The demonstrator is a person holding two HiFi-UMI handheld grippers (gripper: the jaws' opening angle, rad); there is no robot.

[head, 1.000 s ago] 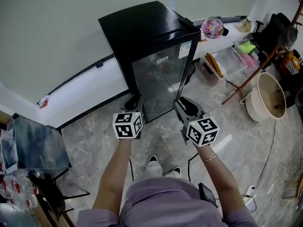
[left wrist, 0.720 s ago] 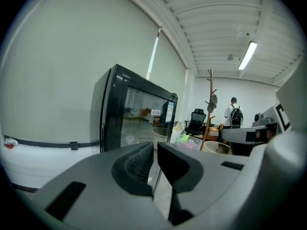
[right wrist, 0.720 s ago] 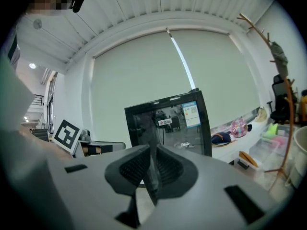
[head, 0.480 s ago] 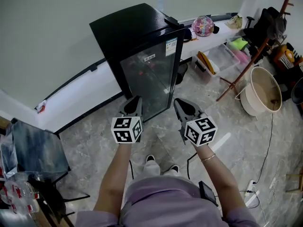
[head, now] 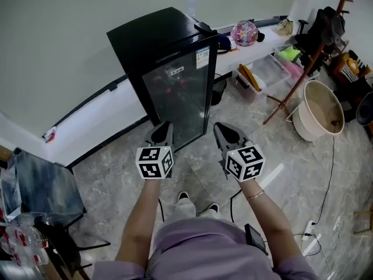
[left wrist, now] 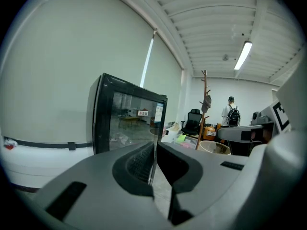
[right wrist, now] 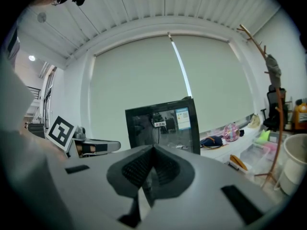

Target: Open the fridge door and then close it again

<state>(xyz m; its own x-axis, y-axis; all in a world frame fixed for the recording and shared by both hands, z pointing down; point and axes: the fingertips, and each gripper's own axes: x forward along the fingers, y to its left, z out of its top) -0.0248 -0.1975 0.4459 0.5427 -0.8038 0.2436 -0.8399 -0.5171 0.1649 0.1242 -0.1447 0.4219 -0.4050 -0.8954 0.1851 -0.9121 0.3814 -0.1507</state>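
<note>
The black fridge (head: 152, 37) stands on the floor against the pale wall, ahead of you. Its glass door (head: 178, 98) is closed, flush with the body, and two small labels sit near the top of the glass.

You hold both grippers in front of the door, apart from it, pointing toward it and slightly down. The left gripper (head: 165, 126) has its jaws pressed together with nothing between them; its own view shows only a thin slit. The right gripper (head: 220, 128) is also pressed together and empty. The two are side by side with a gap between them.

To the right of the fridge, a low ledge along the wall carries a colourful round thing (head: 245, 32). Further right, clear plastic boxes (head: 268, 73), a wooden coat stand (head: 303, 63) and a beige tub (head: 317, 115) stand on the floor. A dark chair (head: 44, 182) is at the left edge of the floor.
</note>
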